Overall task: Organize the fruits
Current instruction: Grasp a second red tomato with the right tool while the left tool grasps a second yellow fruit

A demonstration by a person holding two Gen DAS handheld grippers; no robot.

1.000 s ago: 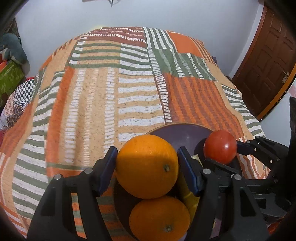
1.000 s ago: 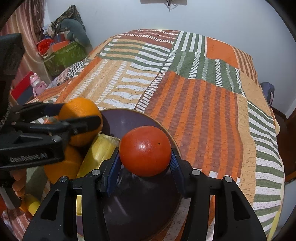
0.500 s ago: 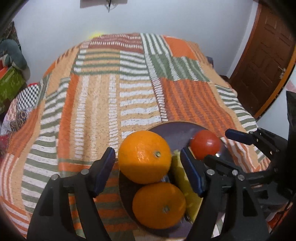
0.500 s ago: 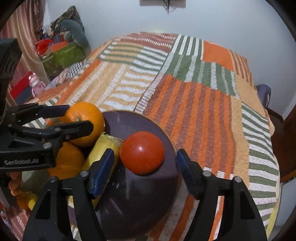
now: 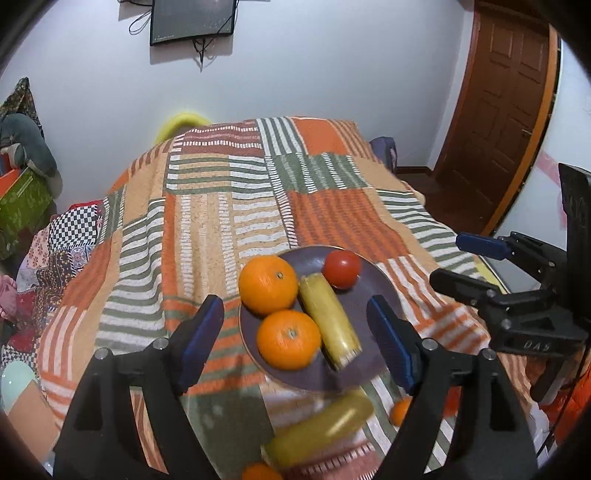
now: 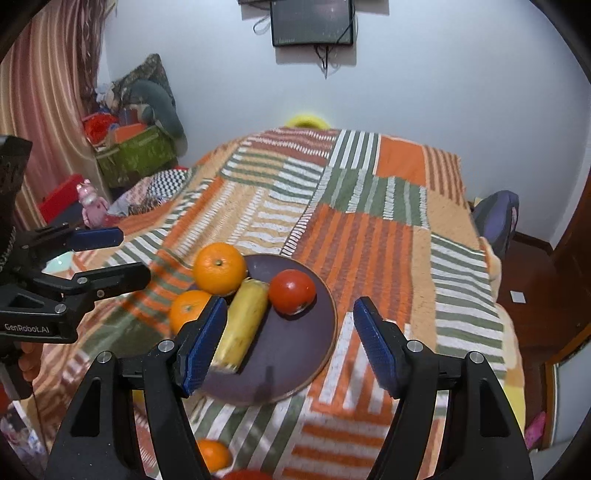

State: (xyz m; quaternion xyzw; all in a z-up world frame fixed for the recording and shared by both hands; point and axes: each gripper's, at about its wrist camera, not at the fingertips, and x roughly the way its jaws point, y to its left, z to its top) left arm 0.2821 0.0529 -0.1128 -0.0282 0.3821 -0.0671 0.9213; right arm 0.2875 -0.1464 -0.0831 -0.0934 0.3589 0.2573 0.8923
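Left fingers: the blue pads [image 5: 201, 343] of the left gripper [image 5: 295, 343] are seen spread wide, having just been opening further; nothing is pinched, and the fruit framed between them lies below on the plate.
Right fingers: the blue pads [image 6: 375, 347] of the right gripper [image 6: 288, 347] are likewise held apart with nothing gripped, after widening a moment ago; the gripper is pictured above the near edge of the plate.
Plate: a dark purple plate [image 5: 314, 373] is shown resting on the striped patchwork bedspread [image 5: 207, 229].
Oranges: two oranges are seen on the left side of the plate, the far orange [image 5: 267, 284] touching the near orange [image 5: 289, 339].
Banana: a yellow banana [image 5: 328, 319] is laid lengthwise across the middle of the plate, against both oranges.
Tomato: a red tomato [image 5: 341, 268] is placed at the plate's far right, just beside the banana's far end.
Loose fruit: a second banana [image 5: 321, 432], blurred, is seen on the bedspread near the plate's front edge, with a small orange fruit [image 5: 400, 411] close to its right end; another orange [image 6: 212, 455] is seen at the bottom of the right wrist view.
Room: a dark wall screen [image 5: 192, 20] is mounted on the far wall, and a brown door [image 5: 502, 110] is seen at right.
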